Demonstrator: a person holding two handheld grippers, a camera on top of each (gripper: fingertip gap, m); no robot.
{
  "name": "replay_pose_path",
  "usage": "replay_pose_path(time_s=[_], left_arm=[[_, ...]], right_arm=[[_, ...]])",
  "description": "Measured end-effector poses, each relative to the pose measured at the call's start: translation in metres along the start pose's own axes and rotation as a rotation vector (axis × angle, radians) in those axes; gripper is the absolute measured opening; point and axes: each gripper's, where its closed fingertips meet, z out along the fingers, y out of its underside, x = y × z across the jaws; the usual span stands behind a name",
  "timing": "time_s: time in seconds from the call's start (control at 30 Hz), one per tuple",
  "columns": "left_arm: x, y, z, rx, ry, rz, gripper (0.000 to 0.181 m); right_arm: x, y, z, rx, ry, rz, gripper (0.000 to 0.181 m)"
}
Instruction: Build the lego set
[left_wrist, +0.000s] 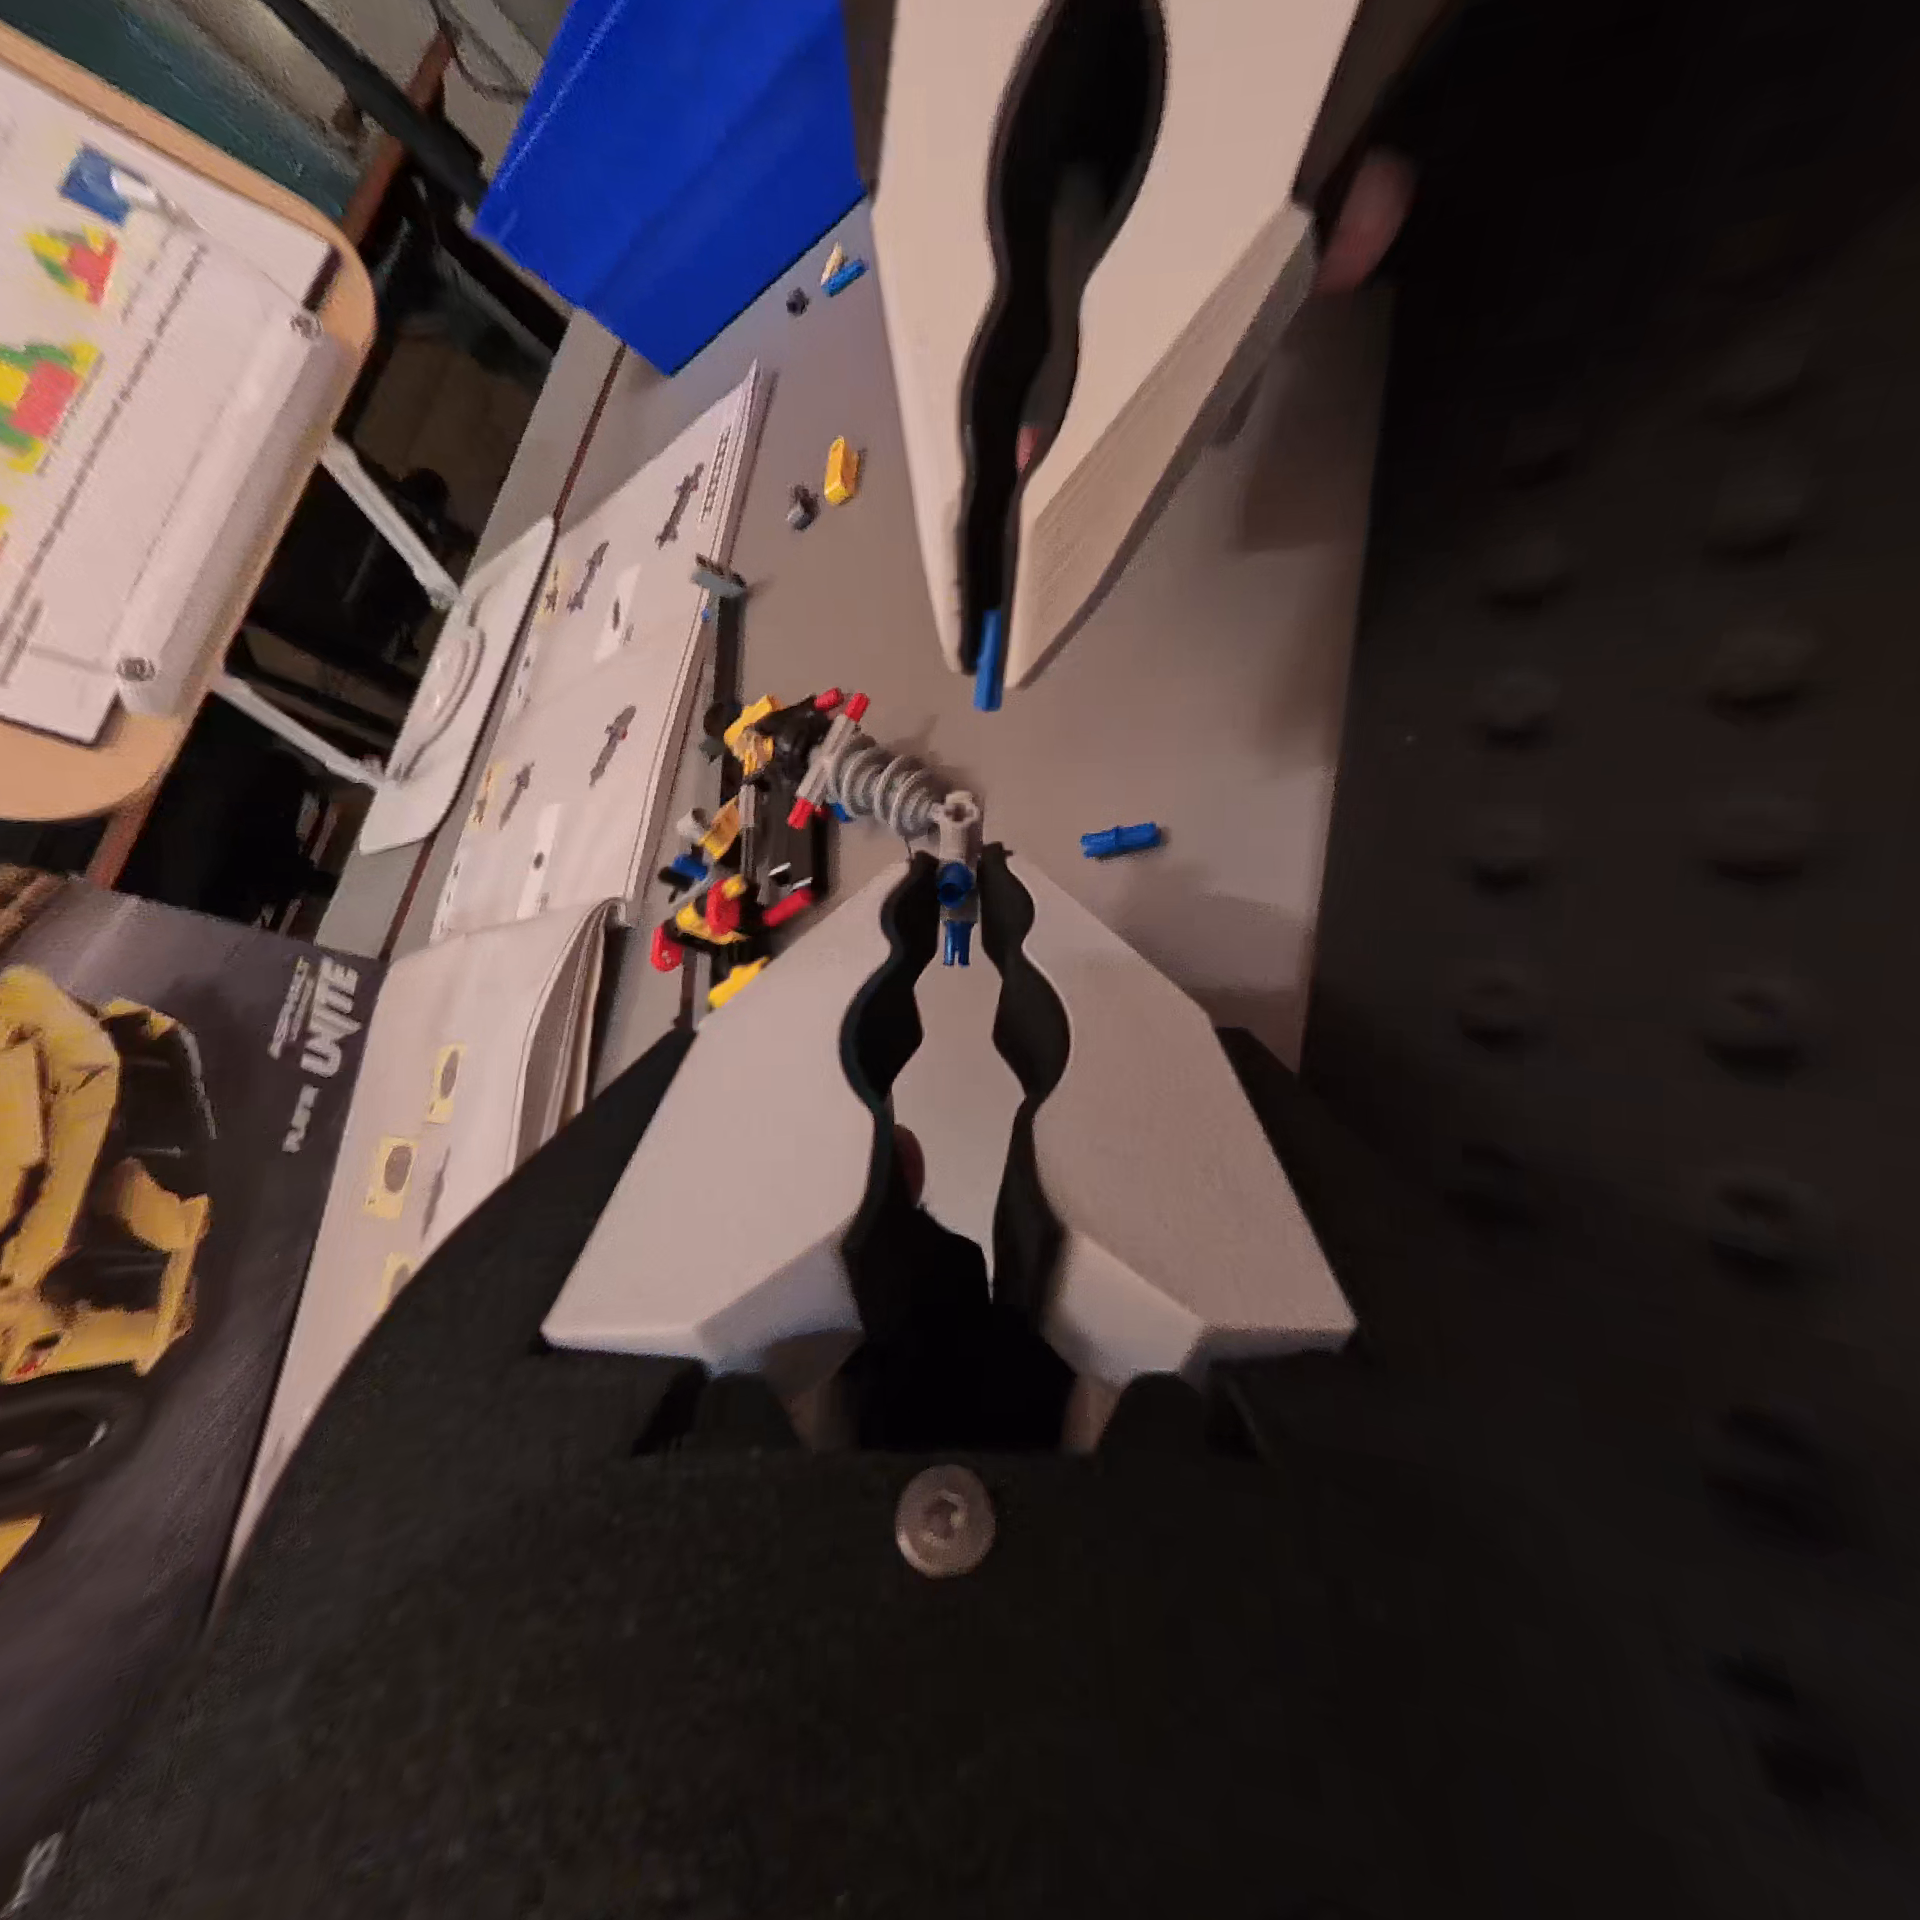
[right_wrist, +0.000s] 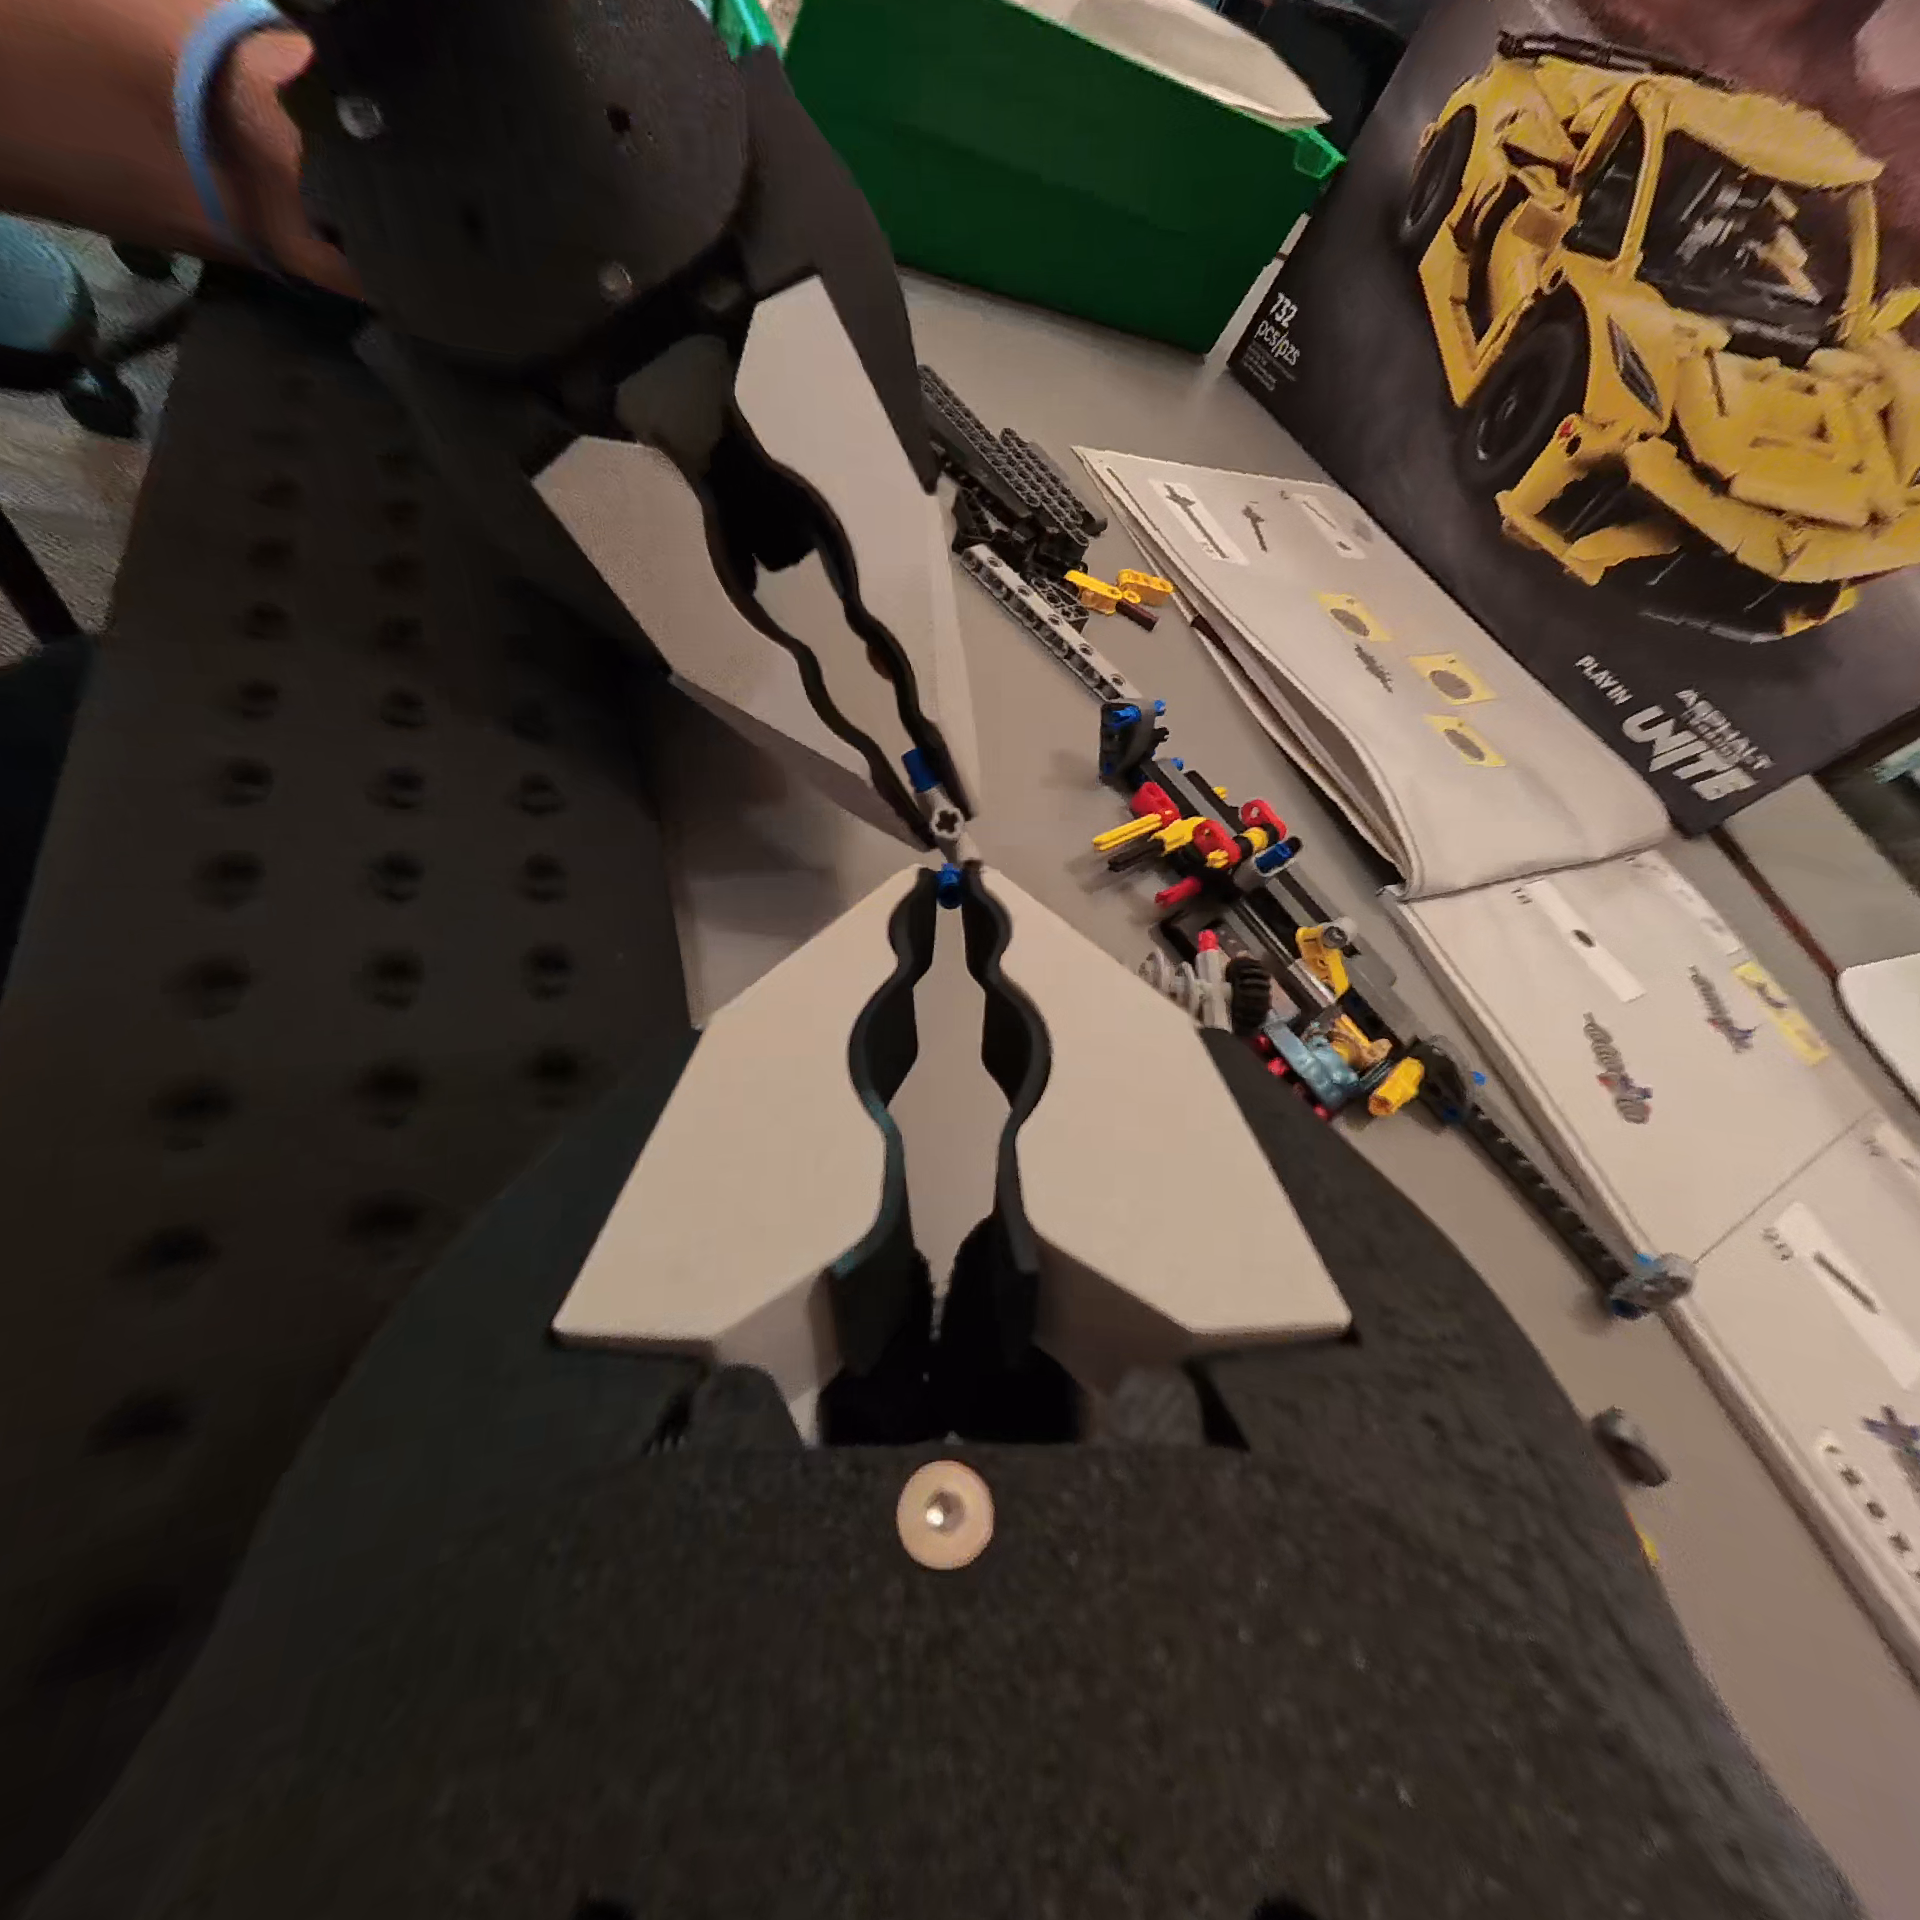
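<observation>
Left wrist view: my left gripper (left_wrist: 954, 894) is clamped at its tips on a grey connector (left_wrist: 958, 831) with a blue pin (left_wrist: 954, 914) through it, at the near end of a grey shock spring (left_wrist: 883, 784). The spring's long axis runs ahead and left toward the chassis assembly (left_wrist: 753, 831) on the grey table (left_wrist: 1195, 727). Ahead, my right gripper (left_wrist: 987, 649) nips a second blue pin (left_wrist: 987, 660), pointing back at me. A spare blue pin (left_wrist: 1120, 840) lies right of my tips.

Right wrist view: my right gripper (right_wrist: 948, 891) is closed on its blue pin (right_wrist: 948, 883), axis along the fingers. The left gripper (right_wrist: 940, 821) meets it tip to tip, presenting the connector's cross hole (right_wrist: 948, 821).

I judge the step to be pin insertion; next calls for aligning pin with hole, then a straight push.
</observation>
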Motion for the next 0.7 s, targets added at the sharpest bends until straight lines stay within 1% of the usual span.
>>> replay_pose_path(time_s=[0.07, 0.17, 0.4, 0.5, 0.6, 0.7], left_arm=[[0.008, 0.000, 0.003, 0.006, 0.055, -0.010, 0.006], [0.012, -0.002, 0.001, 0.033, 0.089, -0.027, 0.007], [0.010, -0.002, 0.004, 0.016, 0.063, -0.014, 0.006], [0.010, -0.002, 0.003, 0.016, 0.056, -0.015, 0.006], [0.008, -0.001, 0.003, 0.015, 0.058, -0.031, 0.006], [0.010, 0.000, 0.005, 0.001, 0.054, -0.010, 0.006]], right_arm=[[-0.002, 0.001, 0.004, -0.010, -0.003, -0.035, 0.004], [-0.005, 0.005, 0.008, -0.034, -0.006, -0.073, 0.004], [-0.012, 0.002, 0.012, -0.046, -0.004, -0.121, 0.004], [-0.011, 0.008, 0.016, -0.087, 0.013, -0.148, 0.004], [-0.010, 0.005, 0.014, -0.076, 0.025, -0.148, 0.004], [-0.006, 0.003, 0.012, -0.058, 0.041, -0.125, 0.004]])
